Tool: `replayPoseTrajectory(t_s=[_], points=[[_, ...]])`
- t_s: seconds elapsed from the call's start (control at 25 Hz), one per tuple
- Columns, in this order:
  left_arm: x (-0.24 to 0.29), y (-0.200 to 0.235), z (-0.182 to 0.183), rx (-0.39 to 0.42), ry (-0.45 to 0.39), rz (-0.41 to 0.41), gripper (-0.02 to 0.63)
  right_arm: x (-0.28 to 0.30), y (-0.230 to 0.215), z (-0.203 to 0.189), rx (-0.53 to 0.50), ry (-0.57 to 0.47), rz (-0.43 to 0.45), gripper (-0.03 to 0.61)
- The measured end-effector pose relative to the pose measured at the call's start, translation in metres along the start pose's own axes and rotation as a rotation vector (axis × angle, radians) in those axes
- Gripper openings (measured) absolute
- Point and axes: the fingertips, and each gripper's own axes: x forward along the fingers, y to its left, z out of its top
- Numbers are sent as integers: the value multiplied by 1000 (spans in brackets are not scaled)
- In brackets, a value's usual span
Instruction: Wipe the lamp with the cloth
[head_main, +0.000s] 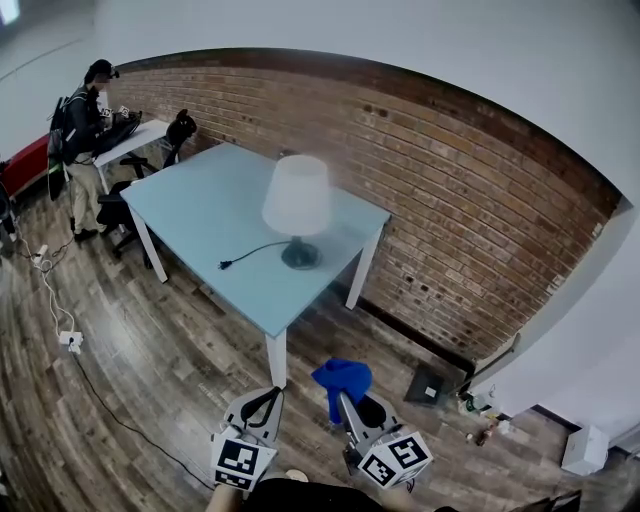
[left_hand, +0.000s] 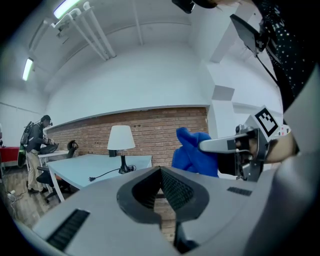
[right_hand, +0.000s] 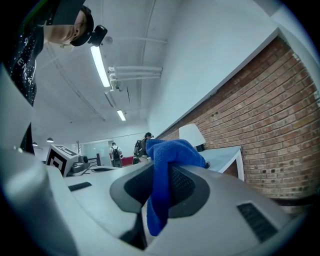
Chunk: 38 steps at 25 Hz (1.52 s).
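Note:
A lamp (head_main: 297, 205) with a white shade and a dark round base stands near the right end of a pale blue table (head_main: 200, 215); its black cord (head_main: 250, 252) trails left on the top. It also shows in the left gripper view as the lamp (left_hand: 121, 142). My right gripper (head_main: 342, 395) is shut on a blue cloth (head_main: 343, 378), held well short of the table's near corner. The cloth (right_hand: 167, 165) hangs out of the closed jaws. My left gripper (head_main: 268, 398) is shut with nothing in it, beside the right one.
A brick wall (head_main: 450, 200) runs behind the table. A person (head_main: 82, 140) stands at a white desk (head_main: 130, 138) with chairs at far left. Cables and a power strip (head_main: 68, 340) lie on the wood floor. A dark floor plate (head_main: 428, 386) sits by the wall.

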Motion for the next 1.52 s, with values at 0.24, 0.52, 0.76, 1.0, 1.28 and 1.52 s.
replayPoseTrajectory(t_s=[0.24,0.52,0.76,1.0,1.28,1.52], points=[[18,4,-4,9,19,-3,8,13,-11,-4,42,-4,8,61],[52,29,-5,-21,25,15,9,40,-34,-9,43,11,3,61],[104,56,1,-26,19,9,9,81,-75,-1,21,14,-43,61],[161,100,12,-22,21,7,8,141,-107,13,-7,29,-16,61],[237,166,44,-8,-16,19,9,225,-138,44,-82,27,87,61],[276,236,63,-7,-36,102,8,304,-149,100,-179,-48,235,61]])
